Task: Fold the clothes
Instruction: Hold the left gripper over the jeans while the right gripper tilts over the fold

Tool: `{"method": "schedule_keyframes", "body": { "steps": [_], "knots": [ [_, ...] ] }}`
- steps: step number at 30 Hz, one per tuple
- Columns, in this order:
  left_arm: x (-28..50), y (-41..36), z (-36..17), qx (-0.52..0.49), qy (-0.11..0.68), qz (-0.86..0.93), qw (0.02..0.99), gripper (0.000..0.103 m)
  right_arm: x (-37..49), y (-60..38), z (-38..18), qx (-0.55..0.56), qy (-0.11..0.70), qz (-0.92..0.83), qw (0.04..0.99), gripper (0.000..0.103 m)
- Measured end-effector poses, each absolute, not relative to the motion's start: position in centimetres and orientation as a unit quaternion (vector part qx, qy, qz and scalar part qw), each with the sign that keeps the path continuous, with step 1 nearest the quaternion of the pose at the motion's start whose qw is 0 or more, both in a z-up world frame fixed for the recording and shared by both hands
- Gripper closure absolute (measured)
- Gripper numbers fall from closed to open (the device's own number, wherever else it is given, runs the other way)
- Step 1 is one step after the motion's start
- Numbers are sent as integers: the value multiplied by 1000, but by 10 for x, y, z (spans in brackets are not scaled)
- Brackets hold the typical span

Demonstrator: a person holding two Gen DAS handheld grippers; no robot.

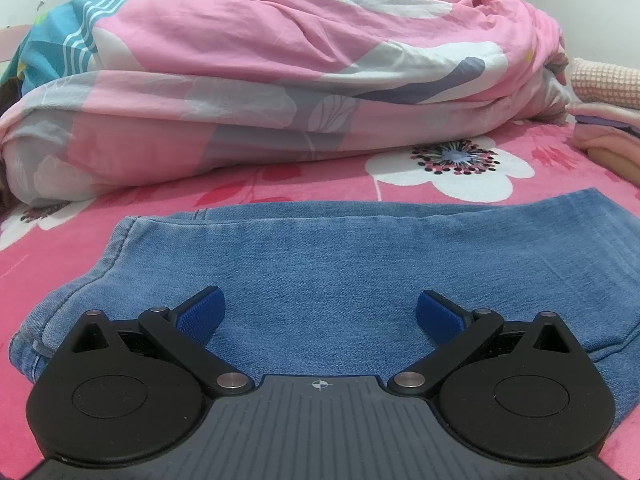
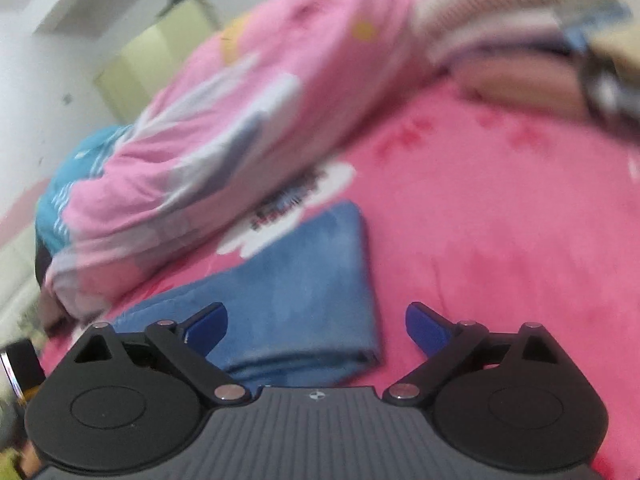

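Folded blue jeans [image 1: 320,264] lie flat on the pink flowered bed sheet [image 1: 560,160]. My left gripper [image 1: 318,312] hovers low over the middle of the denim, open, with nothing between its blue pads [image 1: 200,316]. In the blurred right wrist view the same jeans [image 2: 304,280] show as a folded stack with a corner pointing away. My right gripper [image 2: 316,324] is open above the near right edge of the stack, its right pad [image 2: 426,328] over the bare sheet [image 2: 500,220].
A bulky pink, white and grey quilt [image 1: 260,92] lies across the bed behind the jeans. A pile of folded clothes [image 1: 608,128] sits at the far right; the right wrist view shows striped folded fabric [image 2: 520,36] there. A wall and cupboard [image 2: 152,56] stand beyond.
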State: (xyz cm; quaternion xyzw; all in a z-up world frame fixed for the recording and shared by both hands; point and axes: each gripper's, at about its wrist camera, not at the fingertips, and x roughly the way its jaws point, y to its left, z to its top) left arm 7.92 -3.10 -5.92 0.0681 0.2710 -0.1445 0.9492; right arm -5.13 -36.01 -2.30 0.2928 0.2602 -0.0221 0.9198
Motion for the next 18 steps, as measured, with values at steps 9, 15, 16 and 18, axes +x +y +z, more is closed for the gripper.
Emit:
{"method": "schedule_keyframes", "body": {
  "steps": [9,15,16,18],
  "knots": [
    [79,-31,-59,70,273,-144,949,0,-29,-382,-41,348,274,3,897,13],
    [80,-31,-59,71,273,-144,949,0,7,-391,-45,368,280,30,886,12],
    [80,-31,-59,70,273,-144,949,0,12,-393,-46,373,281,35,884,12],
    [80,-31,-59,70,273,-144,949,0,19,-395,-48,379,284,45,880,11]
  ]
}}
